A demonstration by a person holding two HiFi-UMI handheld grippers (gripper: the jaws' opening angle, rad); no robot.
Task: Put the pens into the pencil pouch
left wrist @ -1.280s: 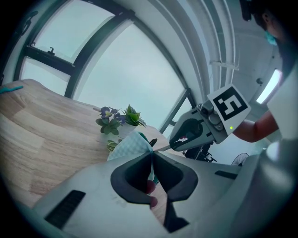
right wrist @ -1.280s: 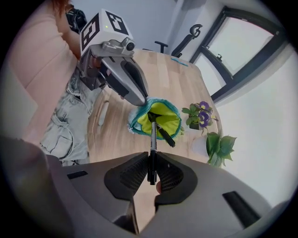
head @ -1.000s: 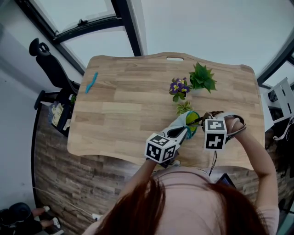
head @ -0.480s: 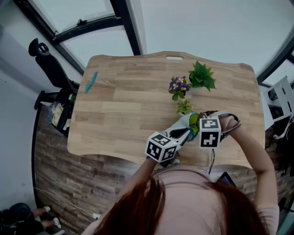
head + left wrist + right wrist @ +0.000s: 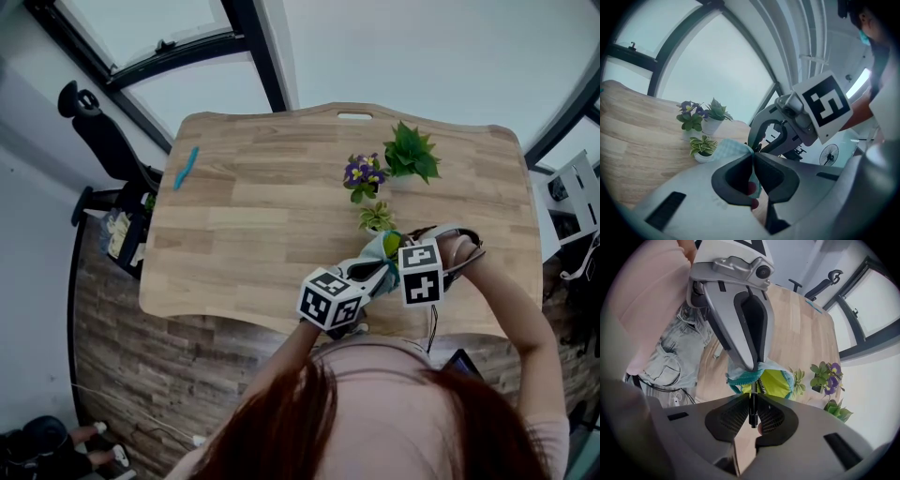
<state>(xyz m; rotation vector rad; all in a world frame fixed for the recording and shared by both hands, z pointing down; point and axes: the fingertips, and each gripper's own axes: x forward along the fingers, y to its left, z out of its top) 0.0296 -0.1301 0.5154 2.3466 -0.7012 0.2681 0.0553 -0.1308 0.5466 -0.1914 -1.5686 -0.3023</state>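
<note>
Pinching hard, the left gripper has its jaws closed on the checked teal edge of the pencil pouch and holds it up off the table near the front edge, right in front of the person. The pouch mouth gapes, and its yellow-green lining shows in the right gripper view. Over it, the right gripper points straight down, jaws narrow and clamped on a slim black pen. The pen stands upright between the pads with its lower end at the pouch opening; whether the tip is already inside, I cannot tell. In the head view the two marker cubes sit side by side, the grippers close together over the pouch. Just beyond the pouch stands a small striped plant, then a purple-flowered plant and a spiky green plant further back. Well apart, at the table's far left, lies a thin teal object, too small to identify.
</note>
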